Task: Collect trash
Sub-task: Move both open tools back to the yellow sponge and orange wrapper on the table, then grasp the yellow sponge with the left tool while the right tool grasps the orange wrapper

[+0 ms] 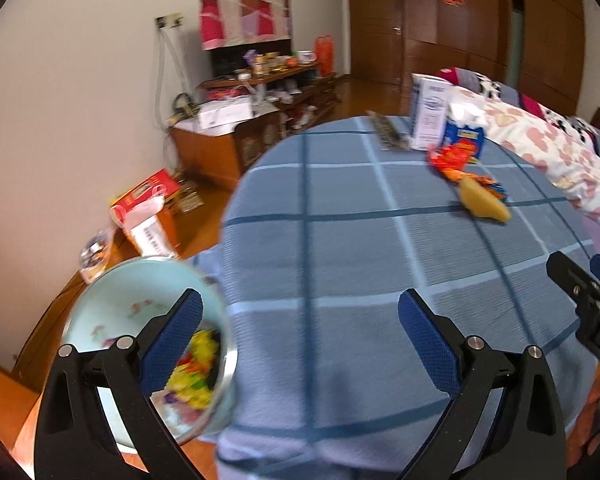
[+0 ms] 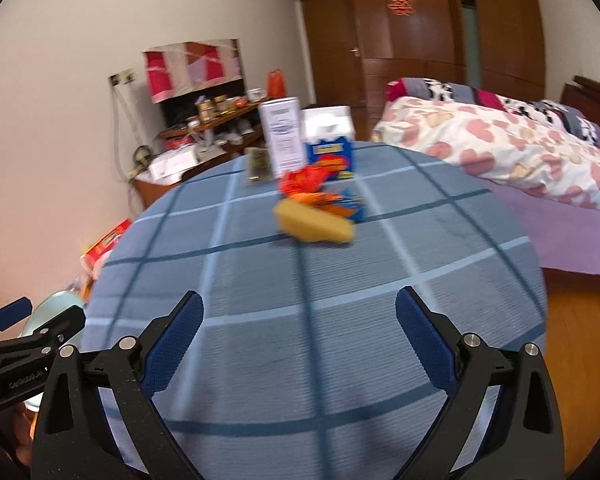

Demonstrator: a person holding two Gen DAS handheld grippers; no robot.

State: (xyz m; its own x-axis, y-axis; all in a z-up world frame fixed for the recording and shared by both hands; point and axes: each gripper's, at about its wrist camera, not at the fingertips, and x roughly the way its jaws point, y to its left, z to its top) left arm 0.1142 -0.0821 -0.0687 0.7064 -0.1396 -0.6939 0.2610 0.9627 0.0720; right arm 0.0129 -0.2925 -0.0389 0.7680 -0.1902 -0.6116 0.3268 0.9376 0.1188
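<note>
On the round table's blue checked cloth (image 2: pixel 300 320) lies a small heap of trash: a yellow spongy piece (image 2: pixel 312 224), a crumpled red-orange wrapper (image 2: pixel 304 182) and a blue wrapper (image 2: pixel 350 204). The left wrist view shows the same yellow piece (image 1: pixel 486 202) and red-orange wrapper (image 1: pixel 450 160) at the far right. My right gripper (image 2: pixel 300 336) is open above the near cloth with nothing between its fingers. My left gripper (image 1: pixel 300 340) is open too, over the table's near left edge. A pale blue bin (image 1: pixel 112 320) with colourful scraps inside stands below, beside the table.
A white carton (image 2: pixel 282 136), a blue box (image 2: pixel 328 156) and a dark flat object (image 2: pixel 258 164) stand behind the trash. A bed with a heart-print quilt (image 2: pixel 500 148) is to the right, and a cluttered wooden shelf unit (image 1: pixel 236 120) lines the wall. A red box (image 1: pixel 148 204) lies on the floor.
</note>
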